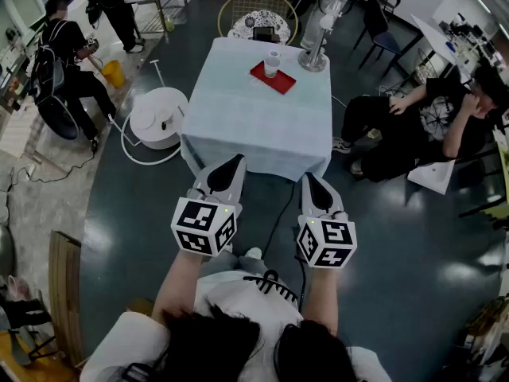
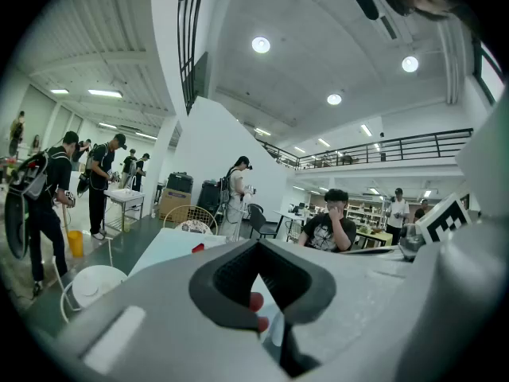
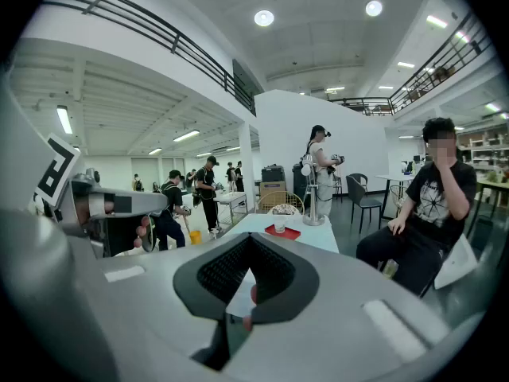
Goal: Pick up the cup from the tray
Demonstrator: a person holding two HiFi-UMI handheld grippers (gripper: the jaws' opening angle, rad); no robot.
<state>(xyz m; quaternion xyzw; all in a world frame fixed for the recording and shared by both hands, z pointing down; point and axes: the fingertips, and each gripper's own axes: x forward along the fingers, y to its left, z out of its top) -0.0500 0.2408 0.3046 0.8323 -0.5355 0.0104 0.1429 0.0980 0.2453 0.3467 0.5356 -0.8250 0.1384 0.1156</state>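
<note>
2 near-level, parallel: left gripper [image 1: 237, 161], right gripper [image 1: 308, 177]

cup [image 1: 273, 64] on tray [image 1: 281, 82] (far end of table [image 1: 238, 122]), stand [image 1: 313, 60] to its right.

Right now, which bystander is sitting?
The person in black right of the table, seated with legs out; the two at upper left stand.

The tablecloth [image 1: 238, 126] looks matt and softly creased; the red tray [image 1: 285, 83] is smooth, the cup [image 1: 273, 64] translucent plastic (or so it seems). The floor [image 1: 398, 245] is dark and glossy, while the left gripper [image 1: 236, 164] and right gripper [image 1: 308, 178] wear matt grey plastic with ribbed black pads [image 3: 223, 275].
</note>
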